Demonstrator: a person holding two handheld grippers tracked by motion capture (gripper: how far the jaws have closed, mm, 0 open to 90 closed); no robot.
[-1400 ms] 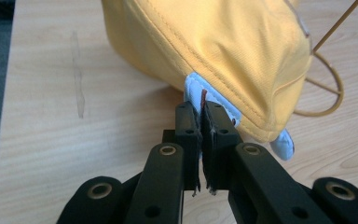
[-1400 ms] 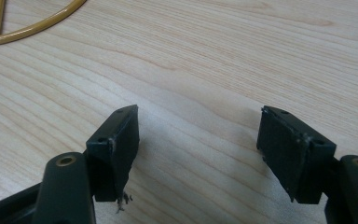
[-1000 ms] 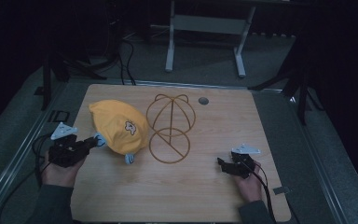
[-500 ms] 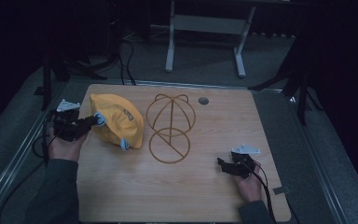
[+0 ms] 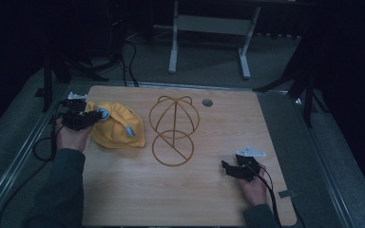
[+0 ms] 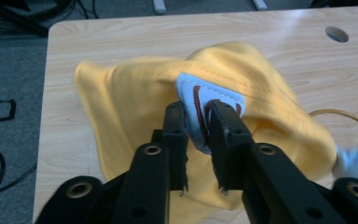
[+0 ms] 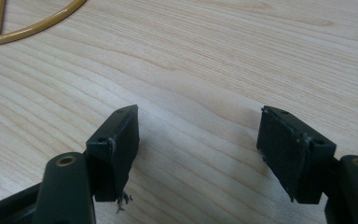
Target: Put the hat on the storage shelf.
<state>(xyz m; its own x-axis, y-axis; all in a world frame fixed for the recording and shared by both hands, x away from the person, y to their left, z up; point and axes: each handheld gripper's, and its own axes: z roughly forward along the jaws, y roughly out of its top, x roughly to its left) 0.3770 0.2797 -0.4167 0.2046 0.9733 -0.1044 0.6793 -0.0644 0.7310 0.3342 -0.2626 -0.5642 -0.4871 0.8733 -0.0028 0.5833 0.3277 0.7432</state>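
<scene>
Left side: the left gripper [image 5: 94, 117] sits at the table's [image 5: 123, 190] far left edge, its tips against the yellow cap [image 5: 119, 128]. In the left gripper view the jaws have just been opening; the cap's pale blue strap tab [image 6: 205, 105] stands between them, with a sliver of daylight on either side. Pads no longer appear to press — judged released or nearly so.

The cap lies crumpled near the far left corner of the table, just beside the wire cap stand [image 5: 173, 128] but apart from it. A second pale blue tab [image 5: 129, 130] shows on the side facing the stand.

Handling, as a judgement: soft cloth, light, no stiffness in the crown — it folds and sags wherever it is lifted, and will drag on the wood, not slide cleanly. It is not fragile. The stitched strap tab and the seamed rim are the firmest places to take hold; a pinch on loose crown fabric would likely bunch or slip. Setting it over the wire dome probably wants two holds, on opposite edges, to keep the opening spread.

Right side: the right gripper [image 5: 235, 169] rests low at the near right of the table, well apart from cap and stand. Its jaws stand wide with bare wood between them.
</scene>
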